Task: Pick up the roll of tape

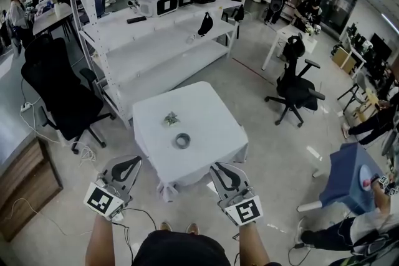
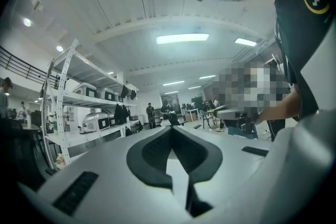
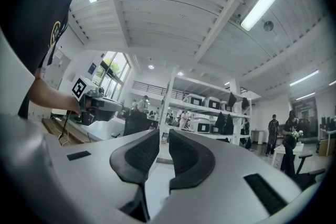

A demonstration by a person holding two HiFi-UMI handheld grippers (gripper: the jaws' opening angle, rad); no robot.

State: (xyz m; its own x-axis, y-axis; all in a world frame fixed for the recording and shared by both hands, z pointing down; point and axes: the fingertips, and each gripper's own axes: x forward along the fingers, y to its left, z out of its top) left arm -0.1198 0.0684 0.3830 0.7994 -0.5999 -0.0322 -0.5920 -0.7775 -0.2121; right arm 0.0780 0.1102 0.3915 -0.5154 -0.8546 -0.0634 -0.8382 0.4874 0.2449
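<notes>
Both tools hang level at the near edge of the white-clothed table (image 1: 215, 118), the left gripper (image 1: 132, 162) pressed together, the right gripper (image 1: 219, 167) a slit apart and empty, while the roll of tape (image 1: 182, 141) lies untouched mid-table beside a crumpled scrap (image 1: 171, 119).

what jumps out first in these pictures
A small white table stands alone on the grey floor, with the roll of tape lying flat on it and a small crumpled thing just beyond. Near the bottom edge, the left hand-held gripper and right hand-held gripper point toward it, both empty.
</notes>
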